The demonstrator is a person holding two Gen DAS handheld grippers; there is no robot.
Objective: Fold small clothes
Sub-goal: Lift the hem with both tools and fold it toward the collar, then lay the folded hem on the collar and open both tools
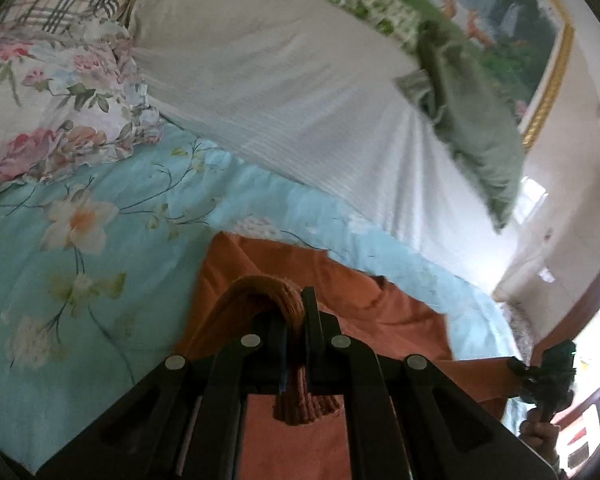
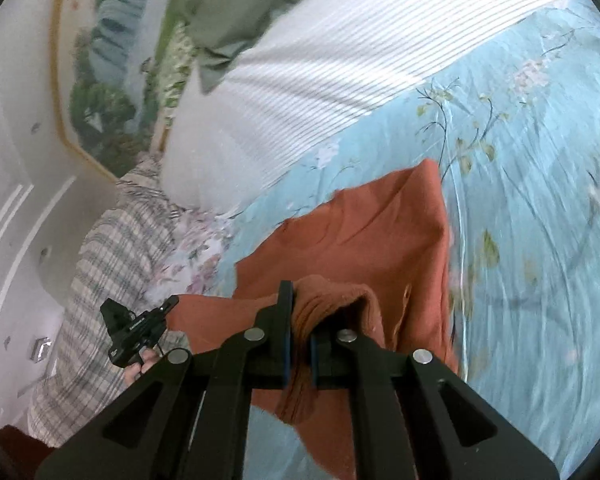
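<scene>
Garment: a small rust-orange garment (image 1: 380, 304) hangs stretched between the two tools, its lower part draped over the bed (image 1: 40, 240) with the light-blue floral cover.
Left hand-held gripper (image 1: 296, 320): pressed together on a ribbed edge of the garment — a bunch of rib sticks out behind the jaws.
Right hand-held gripper (image 2: 300, 320): likewise pinching a bunched ribbed edge (image 2: 332, 296), cloth trailing down between the pads.
Step, as I judge it: the held edge is being carried across to make a fold; the blurred bedding fits a quick sweep.
Risk – slip: each grip holds only a narrow wad of rib; a jerk or uneven pull could drag it out of one pair of jaws.
Risk – crooked fold: if one tool leads the other, the edge lands askew and the fold creases diagonally.
Risk – drag: the lower cloth lies on soft, wrinkled bedding — it may bunch or travel along instead of staying put.
Risk – clutter: the white striped pillow (image 1: 280, 92) and floral pillow (image 1: 60, 100) lie near; cloth flung too far could land against them.
</scene>
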